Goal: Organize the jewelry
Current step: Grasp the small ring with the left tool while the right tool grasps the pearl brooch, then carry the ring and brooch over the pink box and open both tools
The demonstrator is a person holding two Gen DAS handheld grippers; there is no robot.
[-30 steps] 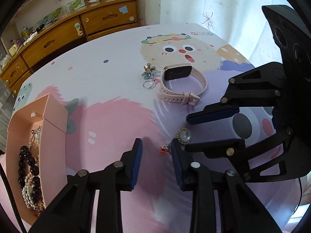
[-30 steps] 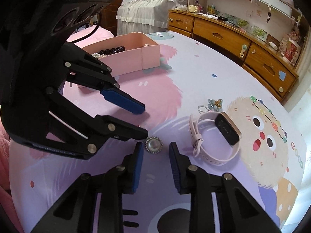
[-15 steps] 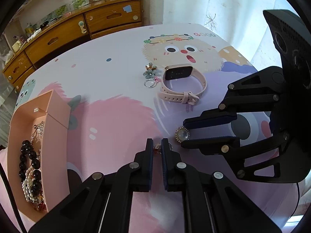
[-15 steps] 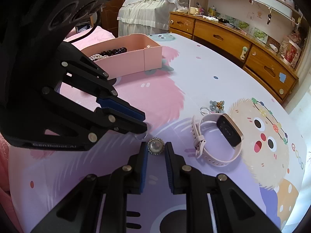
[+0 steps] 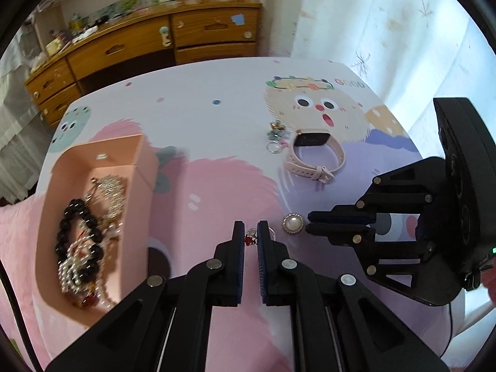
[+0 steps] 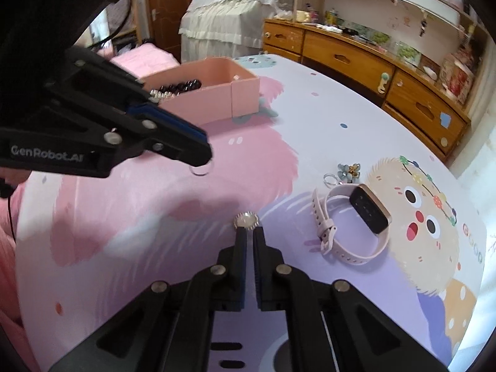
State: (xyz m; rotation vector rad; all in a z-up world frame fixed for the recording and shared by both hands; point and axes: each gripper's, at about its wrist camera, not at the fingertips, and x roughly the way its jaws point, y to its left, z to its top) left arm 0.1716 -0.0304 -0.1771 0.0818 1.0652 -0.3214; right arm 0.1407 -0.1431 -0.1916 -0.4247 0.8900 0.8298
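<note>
My left gripper (image 5: 250, 238) is shut on a small ring with a red stone (image 5: 250, 239) and holds it above the tablecloth; the ring's clear hoop (image 6: 201, 171) hangs under its tips in the right wrist view. My right gripper (image 6: 250, 232) is shut on a round pearl brooch (image 6: 245, 220), which also shows in the left wrist view (image 5: 292, 223), lifted off the table. The pink jewelry box (image 5: 93, 217) with black beads and pearl strings stands at the left.
A pink smartwatch (image 5: 313, 155) lies on the cartoon tablecloth (image 5: 201, 124), with a flower brooch (image 5: 276, 132) and a thin silver ring (image 5: 273, 148) beside it. A wooden drawer unit (image 5: 139, 49) stands behind the table. A curtain (image 5: 372, 31) hangs at the right.
Both grippers closed, the left on the red-stone ring and the right on the pearl brooch, then rose from the table. The left gripper has drawn back toward the pink box.
</note>
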